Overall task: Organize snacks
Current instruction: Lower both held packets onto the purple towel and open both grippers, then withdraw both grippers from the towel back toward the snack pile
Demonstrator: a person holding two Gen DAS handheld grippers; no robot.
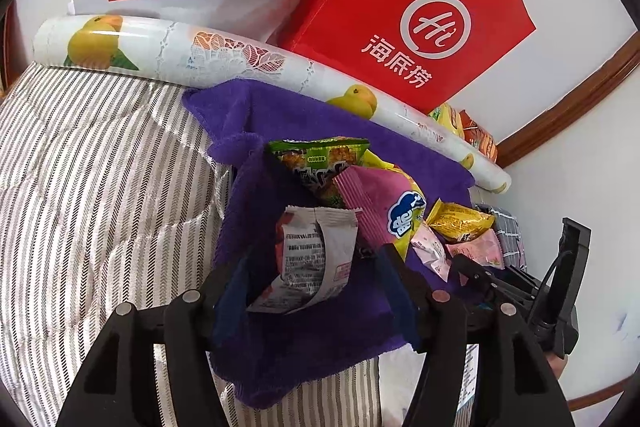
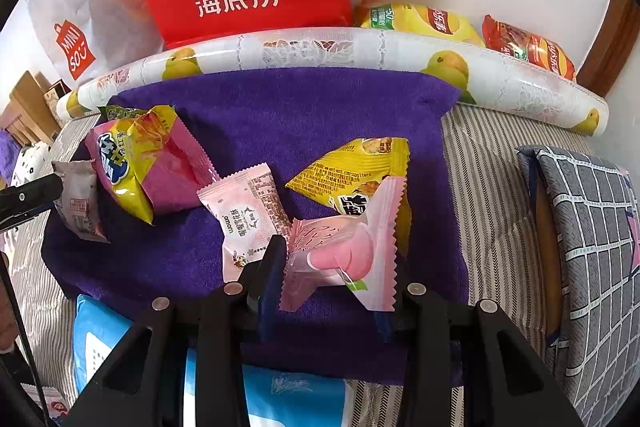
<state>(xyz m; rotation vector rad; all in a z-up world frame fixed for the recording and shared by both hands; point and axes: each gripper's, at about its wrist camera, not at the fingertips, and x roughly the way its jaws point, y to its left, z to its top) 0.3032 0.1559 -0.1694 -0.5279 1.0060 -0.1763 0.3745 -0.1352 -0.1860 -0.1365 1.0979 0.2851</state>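
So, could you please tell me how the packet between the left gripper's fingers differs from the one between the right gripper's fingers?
The grey-white foil packet in the left gripper shows dense printed text on its back; the pink plastic packet in the right gripper shows a clear window with a pink round sweet inside. The grey-white one is creased and bent, the pink one flatter. Both have serrated ends and sit above the purple towel.
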